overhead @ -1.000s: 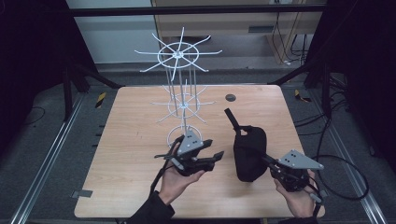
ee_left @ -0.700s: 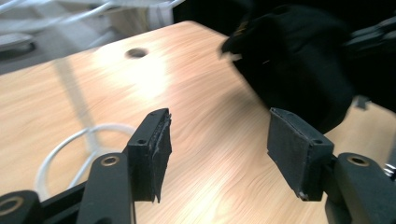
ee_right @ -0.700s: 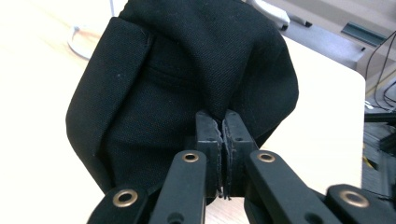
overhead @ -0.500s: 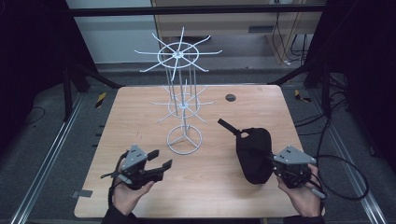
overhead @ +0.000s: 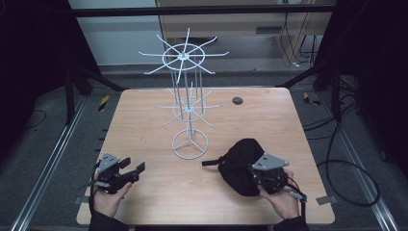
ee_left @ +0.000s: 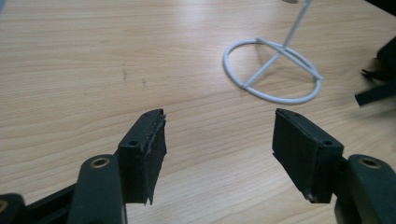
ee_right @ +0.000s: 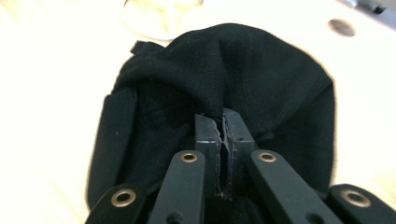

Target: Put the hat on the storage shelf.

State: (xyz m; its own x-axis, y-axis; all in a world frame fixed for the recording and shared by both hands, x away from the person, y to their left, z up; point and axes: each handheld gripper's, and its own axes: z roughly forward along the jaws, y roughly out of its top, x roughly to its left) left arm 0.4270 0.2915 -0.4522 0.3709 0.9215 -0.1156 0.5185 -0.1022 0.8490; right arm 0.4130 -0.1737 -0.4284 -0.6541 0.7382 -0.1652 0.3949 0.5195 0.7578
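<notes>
The right tool [overhead: 257, 177] is clenched on a fold of the black cap [overhead: 239, 161]; in the right gripper view its jaws stand pressed together with the cloth pinched between them. The cap [ee_right: 261, 88] lies on the desk [overhead: 260, 120] directly ahead of this tool and bulges up around the jaws. A strap of the cap sticks out to the tool's left, toward the white wire rack [overhead: 187, 108].

The left tool [overhead: 131, 172] is released, its jaws wide apart and holding nothing, above bare desk [ee_left: 93, 70]. The round base of the rack [ee_left: 273, 70] stands ahead of it and to its right, well apart from the jaws. The cap's edge [ee_left: 385, 58] is farther to its right.
</notes>
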